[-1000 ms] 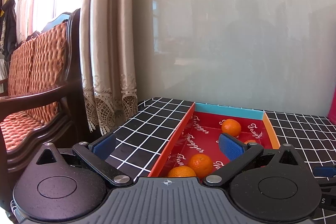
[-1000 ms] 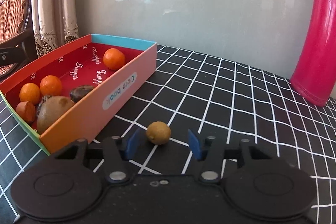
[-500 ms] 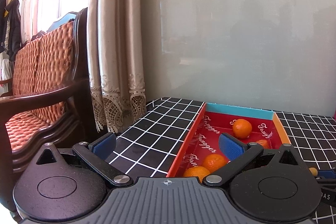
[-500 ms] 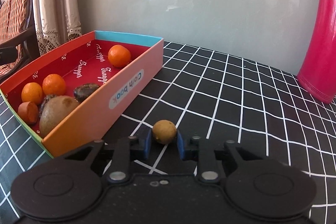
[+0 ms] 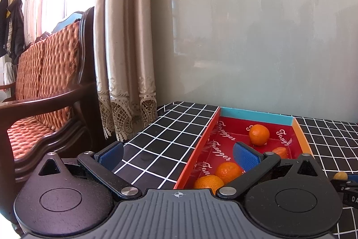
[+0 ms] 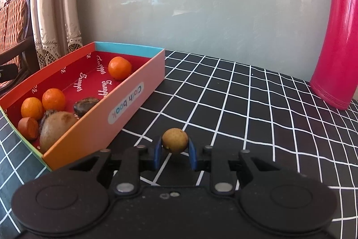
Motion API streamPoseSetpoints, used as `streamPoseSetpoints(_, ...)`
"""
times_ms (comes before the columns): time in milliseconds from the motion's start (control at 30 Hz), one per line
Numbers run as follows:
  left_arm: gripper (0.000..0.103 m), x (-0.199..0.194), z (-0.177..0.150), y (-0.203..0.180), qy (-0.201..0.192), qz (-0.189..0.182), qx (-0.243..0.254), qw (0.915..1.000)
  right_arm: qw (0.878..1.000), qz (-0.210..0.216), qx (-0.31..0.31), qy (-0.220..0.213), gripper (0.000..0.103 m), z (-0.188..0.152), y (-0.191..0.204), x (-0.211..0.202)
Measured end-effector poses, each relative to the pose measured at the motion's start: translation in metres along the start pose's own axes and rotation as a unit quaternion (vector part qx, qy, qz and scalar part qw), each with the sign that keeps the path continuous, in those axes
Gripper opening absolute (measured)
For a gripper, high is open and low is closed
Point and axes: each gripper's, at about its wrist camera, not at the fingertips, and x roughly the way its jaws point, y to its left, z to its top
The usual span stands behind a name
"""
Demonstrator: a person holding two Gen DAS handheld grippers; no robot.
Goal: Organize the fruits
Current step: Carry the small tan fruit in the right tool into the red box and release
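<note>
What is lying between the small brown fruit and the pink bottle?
Nothing: only bare checked tablecloth between fruit and bottle, in the right wrist view.

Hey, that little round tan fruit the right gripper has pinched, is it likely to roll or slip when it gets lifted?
The small tan fruit looks nearly spherical, so if released on the tablecloth it would probably roll. The right gripper holds it only by its sides, so it might slip. It seems small, so likely light.

Black tablecloth (image 6: 257, 104) with white grid lines. Shallow cardboard box (image 6: 134, 91): red inside with white script, peach-orange long wall, light blue end. Round orange tangerines (image 6: 119, 68) within. Small tan-yellow round fruit (image 6: 175, 141) between blue pads (image 6: 157, 152). Tall magenta-pink flask (image 6: 340, 37).
</note>
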Motion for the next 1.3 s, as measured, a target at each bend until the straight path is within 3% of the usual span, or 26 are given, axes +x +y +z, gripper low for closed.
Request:
streamPoseSetpoints(700,0.103,0.004,-0.002,0.030,0.003,0.023,-0.007,0.9997,0.999,0.002,0.007,-0.044,0.024,0.021,0.020,-0.010)
streamPoseSetpoints(1033,0.103,0.009,-0.005,0.051,0.006,0.034,-0.007,0.9994,0.996,0.036,0.002,-0.077,0.024,0.037,0.051,-0.012)
streamPoseSetpoints(1300,0.103,0.013,-0.006,0.069,0.010,0.041,-0.011,0.9991,0.995,0.063,-0.015,-0.069,0.024,0.043,0.088,0.003)
